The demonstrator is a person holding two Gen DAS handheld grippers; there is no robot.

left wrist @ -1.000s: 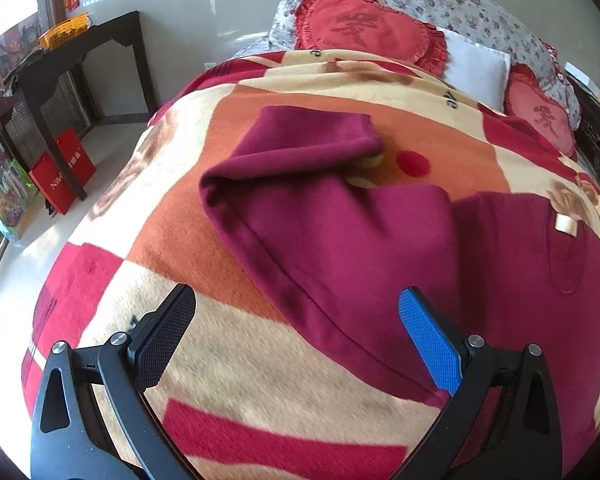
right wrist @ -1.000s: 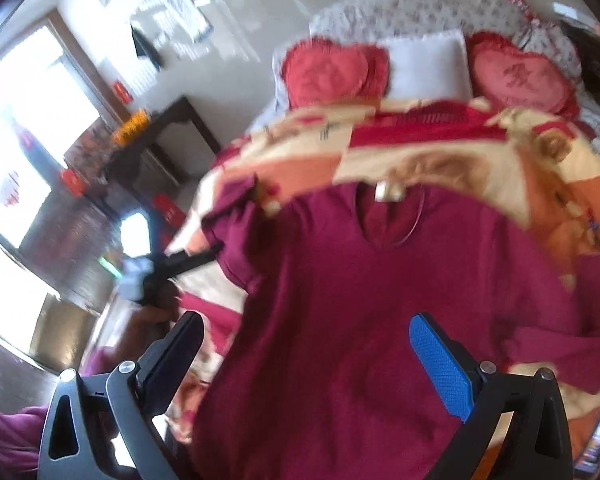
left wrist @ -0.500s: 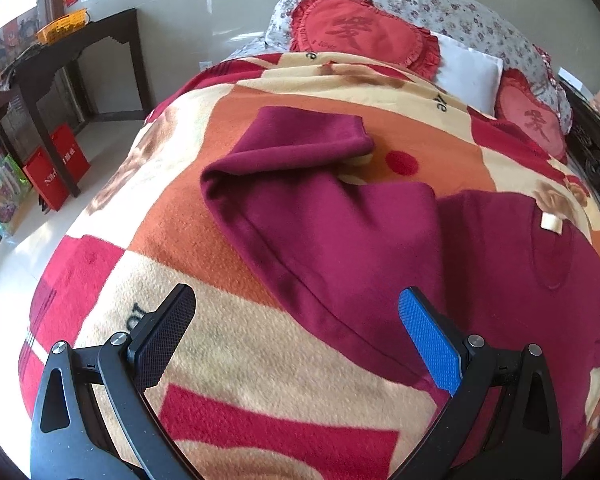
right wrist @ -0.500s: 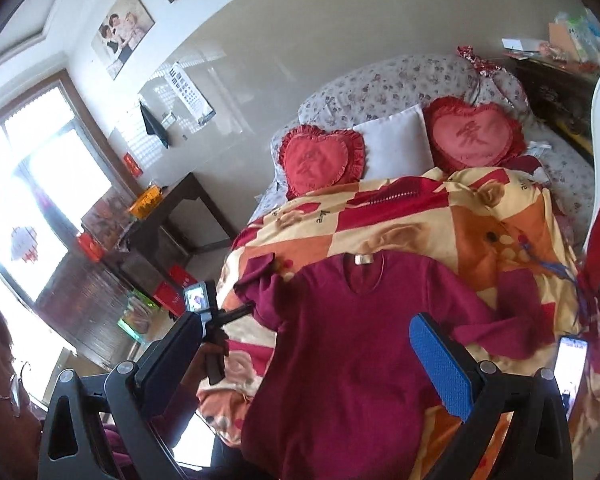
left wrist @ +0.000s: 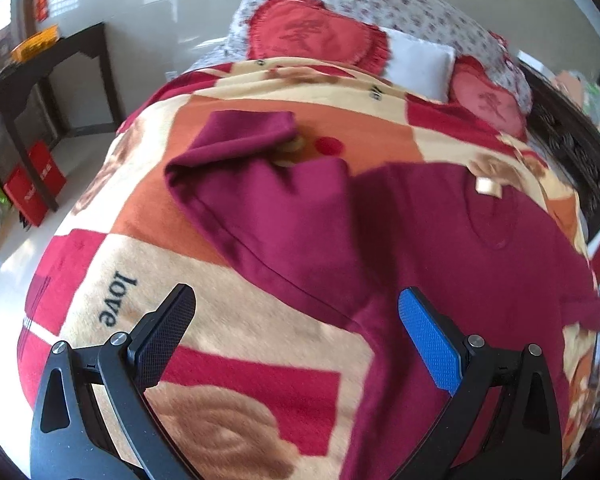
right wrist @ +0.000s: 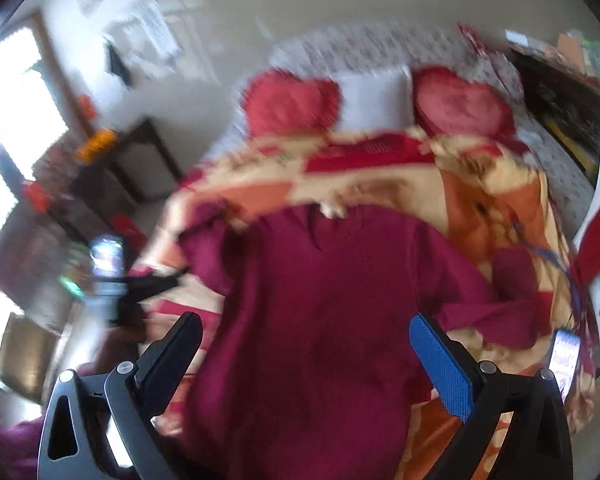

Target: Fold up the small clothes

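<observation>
A maroon long-sleeved top [left wrist: 440,248] lies flat on a checked blanket [left wrist: 236,352], neck towards the pillows, a pale label [left wrist: 487,186] at its collar. Its left sleeve [left wrist: 260,184] is bent, the cuff doubled back. My left gripper [left wrist: 296,344] hangs open above the blanket, beside the sleeve and body seam, holding nothing. In the blurred right wrist view the same top [right wrist: 324,320] fills the middle, its other sleeve [right wrist: 496,312] spread right. My right gripper [right wrist: 306,364] is open above the top's lower body. The left gripper [right wrist: 148,284] shows there at the left.
Two red heart cushions [left wrist: 320,40] and a white pillow [left wrist: 416,60] lie at the bed's head. A dark side table [left wrist: 40,64] and red boxes [left wrist: 36,188] stand on the floor left of the bed. A phone [right wrist: 562,356] lies near the bed's right edge.
The left gripper has pulled back and swung right, showing more of the top's body. The right gripper's view has dropped closer to the top and is blurred by motion. Both stay open.
</observation>
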